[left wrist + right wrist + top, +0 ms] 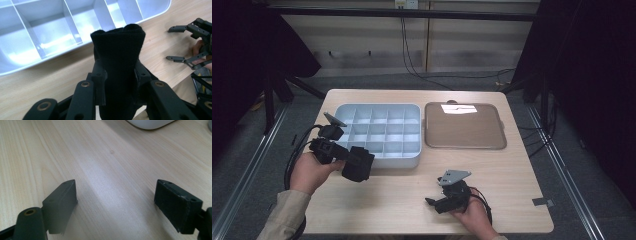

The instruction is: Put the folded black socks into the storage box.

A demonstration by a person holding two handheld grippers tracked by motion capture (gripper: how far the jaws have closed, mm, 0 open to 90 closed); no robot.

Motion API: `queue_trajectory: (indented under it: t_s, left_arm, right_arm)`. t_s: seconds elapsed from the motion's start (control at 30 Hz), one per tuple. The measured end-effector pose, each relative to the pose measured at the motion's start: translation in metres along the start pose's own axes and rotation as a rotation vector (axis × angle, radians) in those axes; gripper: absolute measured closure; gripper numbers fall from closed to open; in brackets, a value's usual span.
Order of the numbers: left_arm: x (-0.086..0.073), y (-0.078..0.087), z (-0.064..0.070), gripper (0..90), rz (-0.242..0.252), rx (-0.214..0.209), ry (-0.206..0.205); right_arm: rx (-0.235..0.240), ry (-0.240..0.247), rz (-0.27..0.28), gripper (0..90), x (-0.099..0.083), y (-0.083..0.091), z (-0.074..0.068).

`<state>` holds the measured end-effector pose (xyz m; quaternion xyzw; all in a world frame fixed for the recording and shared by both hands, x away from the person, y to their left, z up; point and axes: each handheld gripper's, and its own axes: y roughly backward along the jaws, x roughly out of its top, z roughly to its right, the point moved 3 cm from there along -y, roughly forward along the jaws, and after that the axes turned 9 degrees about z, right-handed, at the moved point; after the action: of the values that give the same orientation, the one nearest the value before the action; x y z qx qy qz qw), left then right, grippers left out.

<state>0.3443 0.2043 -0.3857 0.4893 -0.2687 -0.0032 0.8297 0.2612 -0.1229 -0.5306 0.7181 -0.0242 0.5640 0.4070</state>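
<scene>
Nearest the camera in the high view, the right hand-held gripper [432, 201] rests low at the near edge of the pale wooden worktop [402, 195], its jaws spread wide with nothing but bare wood grain between them in the right gripper view. The worktop carries two large things side by side at its far half: a light grey plastic organiser tray divided into a grid of empty square compartments [408, 161] on the left, and a flat brown rectangular tray with rounded corners [464, 127] just to its right, the two close but apart. Smaller than either is the black folded piece of soft fabric, likely a sock or small cloth [358, 164], which the left hand-held gripper [349, 158] clamps between its jaws. In the left gripper view the fabric stands up out of the jaws, its long axis running along the gripper and away toward the organiser tray's near rim, just short of the near row of compartments. The left hand is therefore much the nearer to the tray; judging by this, the next move is a short carry forward over the rim. Beyond the worktop lie grey floor, cables and dark curtains.
</scene>
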Motion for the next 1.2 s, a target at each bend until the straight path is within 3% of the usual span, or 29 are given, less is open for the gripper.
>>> queue_trajectory:
  t_s: [0.7, 1.2]
  left_arm:
    - [0.017, 0.012, -0.006, 69.2, 0.000, 0.028, -0.007]
    - [0.031, 0.016, -0.016, 69.2, 0.012, 0.040, 0.024]
  right_arm:
    - [0.005, 0.002, 0.000, 17.3, 0.000, -0.001, 0.000]
    - [0.005, 0.004, 0.001, 17.3, 0.000, -0.001, 0.000]
